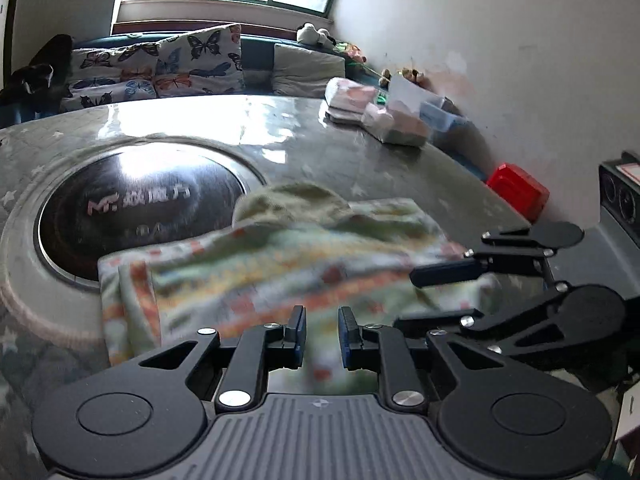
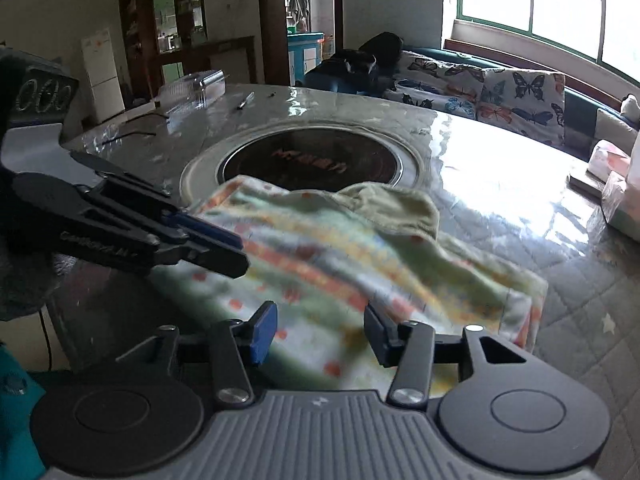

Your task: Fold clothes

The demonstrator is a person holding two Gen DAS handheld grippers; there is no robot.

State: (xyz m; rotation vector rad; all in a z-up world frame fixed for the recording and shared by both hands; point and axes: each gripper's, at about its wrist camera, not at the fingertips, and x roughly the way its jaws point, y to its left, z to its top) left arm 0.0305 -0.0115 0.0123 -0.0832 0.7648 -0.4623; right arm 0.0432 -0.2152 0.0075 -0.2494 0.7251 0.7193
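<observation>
Left wrist view: small patterned garment in pale green, orange and yellow, blurred, lying on the near part of the bench. Doubled over at its left side, with layered edges stacked there. Plain green collar or hood part bunched in a hump at the far edge. Far-left corner overlapping the rim of a round dark hob sunk into the bench.

Left tool low over the garment's near edge, pads set narrowly apart, cloth showing through the gap, no grip visible. Right tool just to the right, fingers spread wide above the garment's right side, holding nothing.

Right wrist view: same garment spread below the wide-open right tool, with the left tool slanting in over the cloth's left edge.

Beyond: glossy, light-struck bench cover; soft packets at the far right; butterfly cushions under a window.

Possible trouble, as a judgement only: pinching just the top layer and pulling the existing fold open; cloth sliding on the slick cover instead of creasing; bunched collar leaving a lump inside any further fold; near edge slipping off the bench; tools knocking together, being so close.
</observation>
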